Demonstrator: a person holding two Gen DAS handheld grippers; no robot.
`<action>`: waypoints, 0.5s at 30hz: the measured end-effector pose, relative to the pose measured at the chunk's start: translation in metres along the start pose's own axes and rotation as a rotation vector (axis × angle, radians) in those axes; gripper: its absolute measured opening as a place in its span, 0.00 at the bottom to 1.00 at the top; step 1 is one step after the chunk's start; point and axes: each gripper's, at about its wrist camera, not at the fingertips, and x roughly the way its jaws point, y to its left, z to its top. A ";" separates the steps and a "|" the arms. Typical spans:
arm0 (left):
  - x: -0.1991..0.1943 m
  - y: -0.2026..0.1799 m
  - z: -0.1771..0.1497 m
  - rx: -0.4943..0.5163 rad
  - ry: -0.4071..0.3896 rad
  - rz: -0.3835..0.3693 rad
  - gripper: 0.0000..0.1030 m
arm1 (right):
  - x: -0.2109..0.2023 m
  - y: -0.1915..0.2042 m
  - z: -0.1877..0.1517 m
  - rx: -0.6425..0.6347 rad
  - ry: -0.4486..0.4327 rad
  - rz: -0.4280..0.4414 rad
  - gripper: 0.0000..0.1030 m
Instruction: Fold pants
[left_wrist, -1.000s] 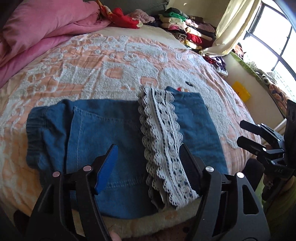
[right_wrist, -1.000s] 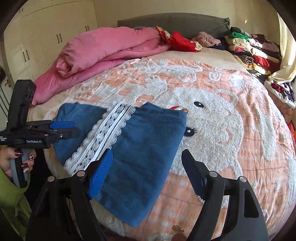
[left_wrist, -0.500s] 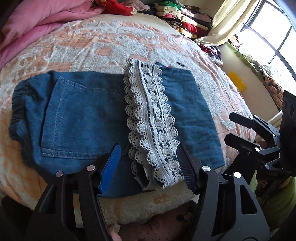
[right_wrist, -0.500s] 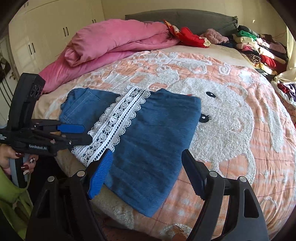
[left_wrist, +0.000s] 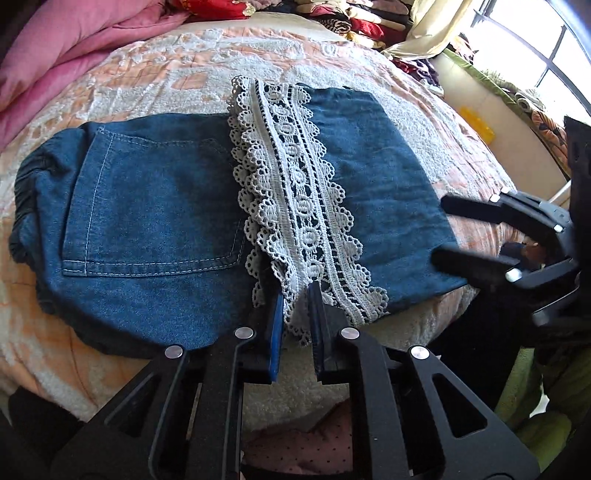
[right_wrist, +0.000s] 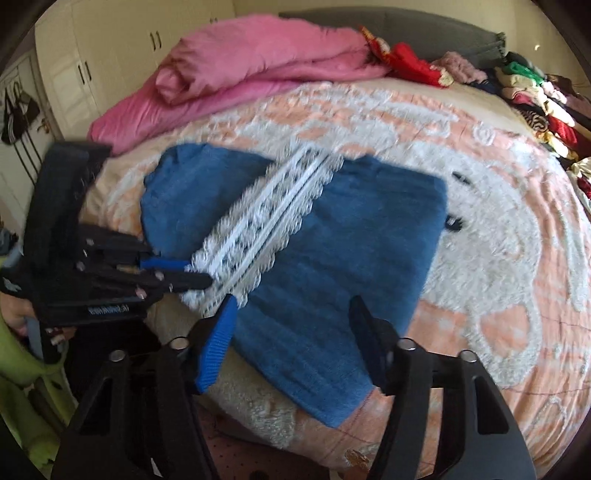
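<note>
Now the denim pants (left_wrist: 155, 206) lie flat on the bed (left_wrist: 177, 74), near its front edge, w/ the elastic waist at the left and a back pocket facing up. A white lace trim (left_wrist: 295, 206) crosses the fabric approx. in the middle, from the far side to the near edge. The left gripper (left_wrist: 295, 314) is at the near end of this lace; its fingers are almost closed, w/ the lace edge pinched between the blue pads. The right gripper (right_wrist: 291, 332) is above the near right part of the pants, its fingers spread wide and holding nothing; in the left wrist view it is seen just beside the right corner of the denim. A pink duvet (right_wrist: 258, 62) lies at the head of the bed, and stacks of folded clothes (right_wrist: 535, 96) are along the far right side. The right wrist view is blurred.
</note>
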 end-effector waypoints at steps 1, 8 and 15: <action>0.000 0.000 0.000 -0.002 -0.001 0.000 0.08 | 0.004 -0.001 -0.002 0.001 0.016 -0.012 0.53; 0.000 0.000 0.001 -0.003 -0.003 -0.002 0.09 | 0.023 -0.010 -0.014 0.041 0.092 -0.045 0.53; -0.003 0.000 0.002 -0.007 -0.012 0.001 0.11 | 0.006 -0.016 -0.008 0.077 0.037 -0.024 0.55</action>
